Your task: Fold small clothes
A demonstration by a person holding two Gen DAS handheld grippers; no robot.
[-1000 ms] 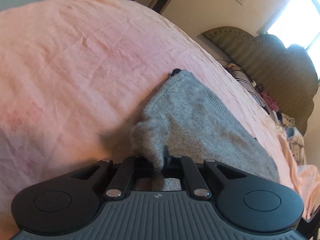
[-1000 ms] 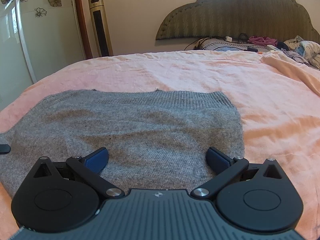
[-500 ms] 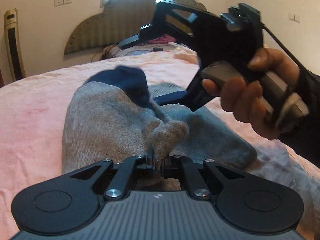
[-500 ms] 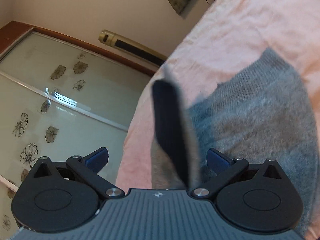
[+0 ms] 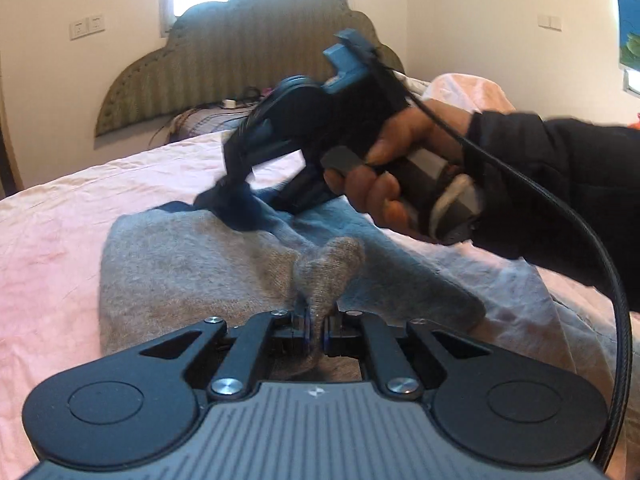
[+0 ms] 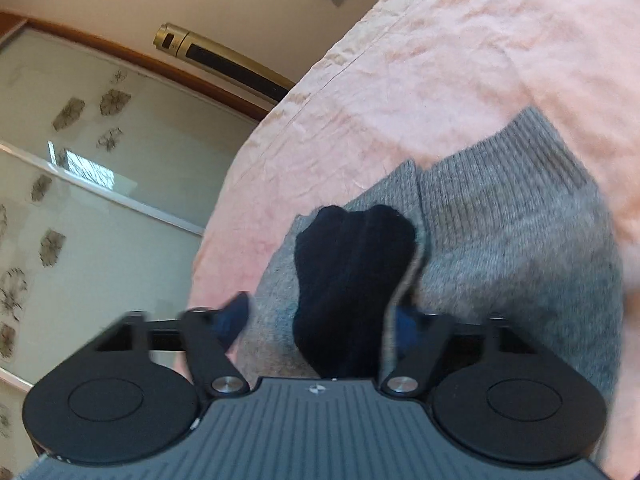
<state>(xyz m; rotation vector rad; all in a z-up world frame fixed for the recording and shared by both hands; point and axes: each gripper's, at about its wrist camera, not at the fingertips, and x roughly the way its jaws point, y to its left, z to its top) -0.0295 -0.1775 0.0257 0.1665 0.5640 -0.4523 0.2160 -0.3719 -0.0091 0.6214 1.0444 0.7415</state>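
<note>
Left wrist view. Left gripper (image 5: 316, 330): jaws drawn together, clamped on a raised pinch of the grey sweater (image 5: 192, 264). Sweater: knitted, lying on the pink bedsheet (image 5: 52, 240), partly doubled over itself, with a dark blue part (image 5: 236, 208) showing at the far fold. Right gripper (image 5: 234, 186): reaches in from the right, tips down at that dark blue part; blurred, so the set of its jaws cannot be read here. Hand (image 5: 384, 172): wrapped round the right gripper's handle, black sleeve (image 5: 560, 184) behind it, black cable (image 5: 600, 264) curving down past it. Background: padded headboard (image 5: 248, 52), wall sockets (image 5: 87, 27), window behind the headboard.

Right wrist view. Right gripper (image 6: 320, 322): jaws have just been closing, the left finger blurred; the dark blue part (image 6: 352, 280) with its grey edge stands upright between them. The right pad lies against the grey edge; the left finger (image 6: 234, 318) sits apart from the cloth, so no firm clamp shows. Sweater (image 6: 520, 240): ribbed hem toward the far side, on the pink bedsheet (image 6: 420, 80). Background: glass door with flower pattern (image 6: 80, 180), gold and black tower fan (image 6: 224, 64) by the wall.
</note>
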